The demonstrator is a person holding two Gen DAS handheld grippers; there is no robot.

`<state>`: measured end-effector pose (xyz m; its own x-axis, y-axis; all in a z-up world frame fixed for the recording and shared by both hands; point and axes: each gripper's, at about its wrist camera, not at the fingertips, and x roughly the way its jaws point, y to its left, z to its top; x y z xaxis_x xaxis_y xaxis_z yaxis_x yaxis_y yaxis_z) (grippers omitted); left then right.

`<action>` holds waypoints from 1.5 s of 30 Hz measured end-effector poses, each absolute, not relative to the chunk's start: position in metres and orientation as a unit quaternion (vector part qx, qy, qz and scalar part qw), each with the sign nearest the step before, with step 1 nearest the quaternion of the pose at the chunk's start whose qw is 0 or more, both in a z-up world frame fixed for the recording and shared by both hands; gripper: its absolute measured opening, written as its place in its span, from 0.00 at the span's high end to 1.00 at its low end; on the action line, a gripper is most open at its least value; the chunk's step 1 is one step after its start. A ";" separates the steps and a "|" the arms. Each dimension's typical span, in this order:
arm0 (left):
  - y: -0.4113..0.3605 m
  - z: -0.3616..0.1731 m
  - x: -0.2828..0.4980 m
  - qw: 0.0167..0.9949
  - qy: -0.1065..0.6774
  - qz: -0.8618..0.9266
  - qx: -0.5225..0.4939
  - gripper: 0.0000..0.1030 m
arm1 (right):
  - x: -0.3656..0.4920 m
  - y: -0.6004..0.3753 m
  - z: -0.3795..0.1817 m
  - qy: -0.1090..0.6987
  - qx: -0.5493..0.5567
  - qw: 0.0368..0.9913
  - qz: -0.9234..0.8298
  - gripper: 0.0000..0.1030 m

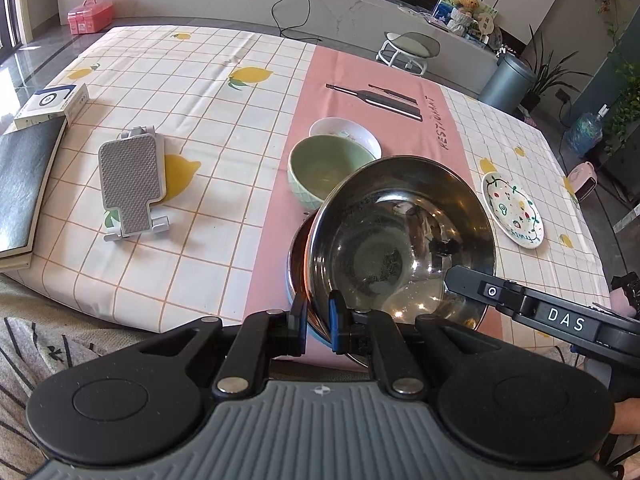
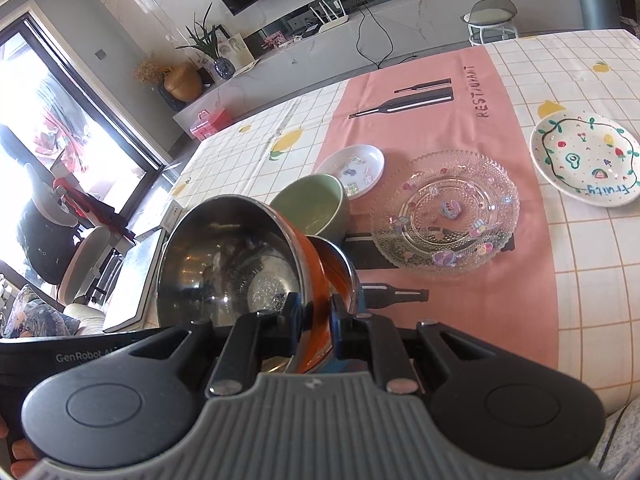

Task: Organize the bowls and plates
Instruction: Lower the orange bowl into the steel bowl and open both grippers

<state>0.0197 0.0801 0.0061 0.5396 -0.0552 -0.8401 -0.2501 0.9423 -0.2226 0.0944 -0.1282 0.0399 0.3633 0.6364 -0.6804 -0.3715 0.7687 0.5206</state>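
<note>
A: What step is in hand?

B: Nesting the bowls, by the look of it. The steel bowl [image 1: 400,236], orange on the outside, hangs tilted over a second steel bowl [image 2: 340,268] that sits on the pink strip of the desk [image 1: 276,240]. Both grippers carry it together.

A: How do they hold it?

B: The left gripper [image 1: 319,320] has its fingers drawn narrow on the near rim, one pad inside the bowl and one outside. The right gripper [image 2: 316,312] pinches the rim on the other side the same way, its fingers narrow with the orange wall between them.

A: And the rest of the crockery?

B: The green bowl [image 1: 324,168] stands just beyond the two steel ones, with the small white dish [image 1: 348,132] behind it. The glass plate [image 2: 444,212] lies to the right on the pink strip, and the fruit-painted plate [image 2: 584,160] farther right on the checked cloth. None of these is stacked yet.

A: What does the next move call for?

B: Probably levelling the held bowl and lowering it squarely into the one beneath, both hands in step, so the rims do not catch. Then both grips must let go without dragging the stack.
</note>
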 end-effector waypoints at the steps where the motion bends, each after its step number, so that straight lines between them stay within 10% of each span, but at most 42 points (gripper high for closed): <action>1: 0.080 0.005 0.020 0.862 0.478 0.056 -0.160 0.88 | 0.095 -0.128 0.039 0.473 0.140 0.813 0.309 0.87; 32: 0.097 -0.015 0.029 0.871 0.455 0.062 -0.177 0.85 | 0.103 -0.117 0.025 0.445 0.116 0.843 0.278 0.84; 45: 0.103 -0.024 0.031 0.871 0.451 0.072 -0.183 0.68 | 0.109 -0.114 0.015 0.452 0.120 0.840 0.276 0.76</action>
<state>0.0309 0.1029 -0.0240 0.5835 -0.0387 -0.8112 -0.2905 0.9229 -0.2529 0.1088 -0.1142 0.0151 0.4392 0.5716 -0.6930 -0.3544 0.8191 0.4510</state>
